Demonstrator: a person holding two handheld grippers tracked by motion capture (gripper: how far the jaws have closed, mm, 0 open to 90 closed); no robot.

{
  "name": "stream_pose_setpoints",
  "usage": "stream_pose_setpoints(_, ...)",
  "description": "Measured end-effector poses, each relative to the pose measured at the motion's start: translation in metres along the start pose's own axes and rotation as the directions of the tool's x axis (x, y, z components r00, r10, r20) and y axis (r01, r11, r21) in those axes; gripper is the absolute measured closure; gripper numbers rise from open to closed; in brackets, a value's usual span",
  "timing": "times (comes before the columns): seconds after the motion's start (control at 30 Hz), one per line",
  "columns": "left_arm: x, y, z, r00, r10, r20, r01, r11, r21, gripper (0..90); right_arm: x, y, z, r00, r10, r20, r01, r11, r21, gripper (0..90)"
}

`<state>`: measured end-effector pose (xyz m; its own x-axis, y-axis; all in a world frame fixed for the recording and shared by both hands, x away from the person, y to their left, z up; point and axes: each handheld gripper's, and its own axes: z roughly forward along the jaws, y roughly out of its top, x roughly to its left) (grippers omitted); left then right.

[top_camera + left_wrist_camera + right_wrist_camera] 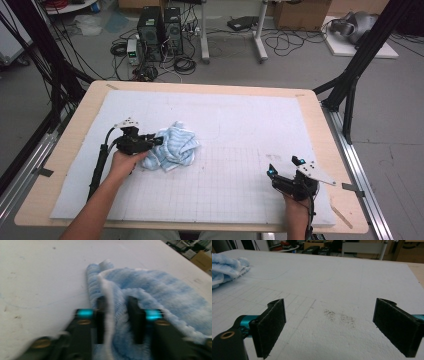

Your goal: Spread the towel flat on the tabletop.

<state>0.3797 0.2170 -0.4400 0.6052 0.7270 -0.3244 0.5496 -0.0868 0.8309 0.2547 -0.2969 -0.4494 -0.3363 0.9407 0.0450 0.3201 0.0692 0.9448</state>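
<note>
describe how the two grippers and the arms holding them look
Both are black hand-held tools. The left gripper has a grey three-cornered plate on top, a thick black cable trailing back along the forearm, and turquoise lights beside its jaws. The right gripper has the same grey plate, turquoise accents, brass-coloured screws and flat black jaws faced with a felt-like pad. No sleeves show on either forearm.

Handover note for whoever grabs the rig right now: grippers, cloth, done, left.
Left gripper: jaws closed on a fold of the blue-and-white towel, fabric pinched between the pads.
Right gripper: jaws wide open with nothing between them, low over the white mat at its near right corner.
Towel: crumpled in a heap, left of the mat's centre.
Done: left grip on the towel.
Left: the towel is not yet spread or folded; the right gripper has not touched it.
</note>
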Motion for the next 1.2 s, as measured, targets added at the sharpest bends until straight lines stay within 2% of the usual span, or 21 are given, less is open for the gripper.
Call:
stream_pose_setpoints(0.03, -0.002, 0.001, -0.001, 0.9998, 0.017, -0.015, -0.017, 0.9998, -0.012, 78.9, 0.0, 0.0, 0.0, 1.0, 0.0, 0.0, 0.0, 1.0, 0.0, 10.4)
stream_pose_setpoints(0.1, -0.004, 0.005, -0.004, 0.9995, 0.023, -0.02, -0.024, 0.9986, -0.048, 83.5, 0.0, 0.0, 0.001, 1.0, -0.006, -0.001, 0.006, 1.0, -0.001, 10.4)
stream_pose_setpoints(0.2, -0.001, 0.019, -0.016, 0.9997, -0.008, -0.024, 0.005, 0.9919, -0.127, 83.8, 0.0, 0.0, 0.0, 1.0, 0.002, -0.001, -0.002, 1.0, 0.001, 10.4)
stream_pose_setpoints(0.23, -0.001, 0.019, -0.016, 0.9997, -0.008, -0.024, 0.005, 0.9919, -0.127, 83.9, 0.0, 0.0, 0.0, 1.0, -0.004, -0.001, 0.004, 1.0, -0.003, 10.4)
stream_pose_setpoints(0.3, -0.002, 0.03, -0.023, 0.9997, -0.015, -0.016, 0.012, 0.9837, -0.179, 83.9, 0.0, 0.0, 0.0, 1.0, -0.004, -0.001, 0.004, 1.0, -0.003, 10.4)
stream_pose_setpoints(0.33, -0.005, 0.039, -0.031, 0.9998, -0.021, -0.004, 0.02, 0.9755, -0.219, 83.9, 0.0, 0.0, 0.001, 1.0, -0.006, -0.002, 0.006, 1.0, -0.001, 10.4)
stream_pose_setpoints(0.37, -0.005, 0.039, -0.031, 0.9998, -0.021, -0.004, 0.02, 0.9755, -0.219, 83.9, 0.0, 0.0, 0.001, 1.0, -0.006, -0.003, 0.006, 1.0, 0.0, 10.4)
stream_pose_setpoints(0.43, -0.01, 0.044, -0.037, 0.9992, -0.027, 0.029, 0.034, 0.9677, -0.25, 83.9, 0.0, 0.0, 0.0, 1.0, -0.002, -0.004, 0.002, 1.0, -0.001, 10.4)
stream_pose_setpoints(0.6, -0.029, 0.047, -0.043, 0.9977, 0.04, 0.054, -0.025, 0.9697, -0.243, 83.9, -0.001, 0.0, 0.0, 1.0, -0.003, -0.004, 0.003, 1.0, -0.001, 10.4)
stream_pose_setpoints(0.7, -0.041, 0.046, -0.044, 0.993, 0.072, 0.094, -0.048, 0.9711, -0.234, 83.9, -0.001, 0.0, 0.0, 1.0, -0.003, -0.003, 0.003, 1.0, -0.003, 10.4)
stream_pose_setpoints(0.77, -0.051, 0.045, -0.044, 0.9869, 0.091, 0.133, -0.059, 0.9717, -0.229, 83.8, -0.001, 0.0, 0.001, 1.0, -0.003, -0.002, 0.003, 1.0, -0.002, 10.4)
stream_pose_setpoints(0.9, -0.073, 0.04, -0.039, 0.9715, 0.171, 0.164, -0.139, 0.9714, -0.193, 83.8, -0.001, 0.0, 0.001, 1.0, -0.001, 0.0, 0.001, 1.0, 0.002, 10.4)
stream_pose_setpoints(1.03, -0.087, 0.038, -0.034, 0.9605, 0.19, 0.203, -0.152, 0.9704, -0.188, 83.8, 0.0, 0.0, 0.001, 1.0, 0.004, 0.001, -0.004, 1.0, 0.005, 10.4)
stream_pose_setpoints(1.13, -0.095, 0.039, -0.03, 0.9545, 0.21, 0.211, -0.171, 0.9669, -0.189, 83.8, -0.001, 0.0, 0.001, 1.0, 0.005, 0.0, -0.005, 1.0, 0.004, 10.4)
stream_pose_setpoints(1.2, -0.096, 0.041, -0.03, 0.9551, 0.211, 0.208, -0.17, 0.9652, -0.199, 83.8, -0.001, 0.0, 0.001, 1.0, 0.006, -0.002, -0.006, 1.0, 0.006, 10.4)
